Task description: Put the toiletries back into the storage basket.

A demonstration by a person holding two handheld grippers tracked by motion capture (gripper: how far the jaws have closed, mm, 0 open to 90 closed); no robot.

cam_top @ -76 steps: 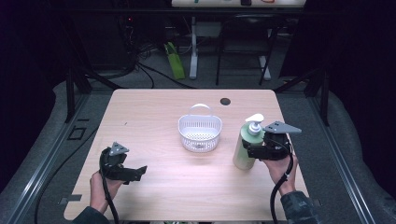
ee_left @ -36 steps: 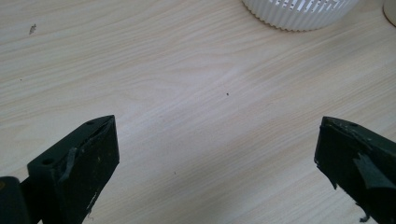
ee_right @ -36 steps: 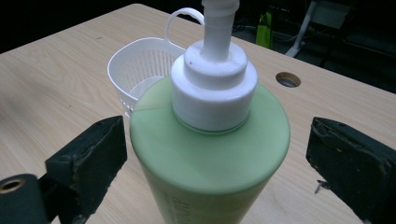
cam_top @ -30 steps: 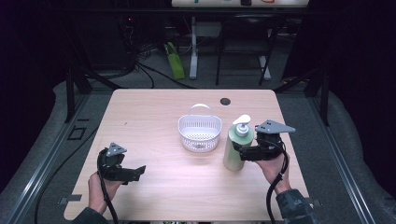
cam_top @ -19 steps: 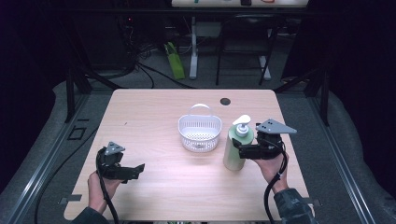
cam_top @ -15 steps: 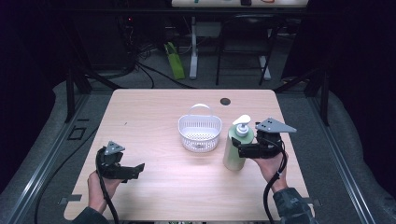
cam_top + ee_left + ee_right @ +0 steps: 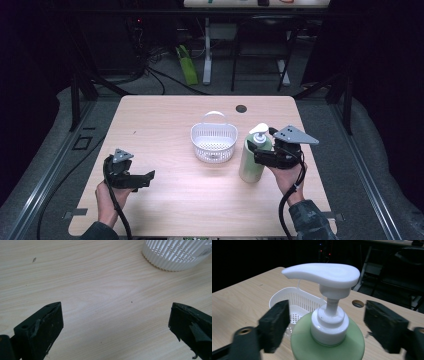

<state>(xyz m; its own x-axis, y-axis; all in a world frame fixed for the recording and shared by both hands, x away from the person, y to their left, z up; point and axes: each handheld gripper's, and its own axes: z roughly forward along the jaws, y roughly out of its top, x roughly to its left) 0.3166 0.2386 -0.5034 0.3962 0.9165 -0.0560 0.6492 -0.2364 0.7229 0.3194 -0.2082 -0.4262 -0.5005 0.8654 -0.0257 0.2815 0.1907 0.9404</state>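
**Tabletop with basket and pump bottle**

A pale wood tabletop (image 7: 165, 125) carried a white slotted basket (image 7: 214, 142), empty. Just right of it stood a green pump bottle (image 7: 252, 159), between the right gripper's (image 7: 261, 156) spread jaws. The left gripper (image 7: 145, 179) hovered with jaws wide apart.

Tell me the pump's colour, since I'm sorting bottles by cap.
White, above a pale green bottle; the pump shows best in the right gripper view.

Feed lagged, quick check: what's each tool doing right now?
Left tool: open, holding nothing, low over the table.
Right tool: open, jaws either side of the green pump bottle, not clamped.
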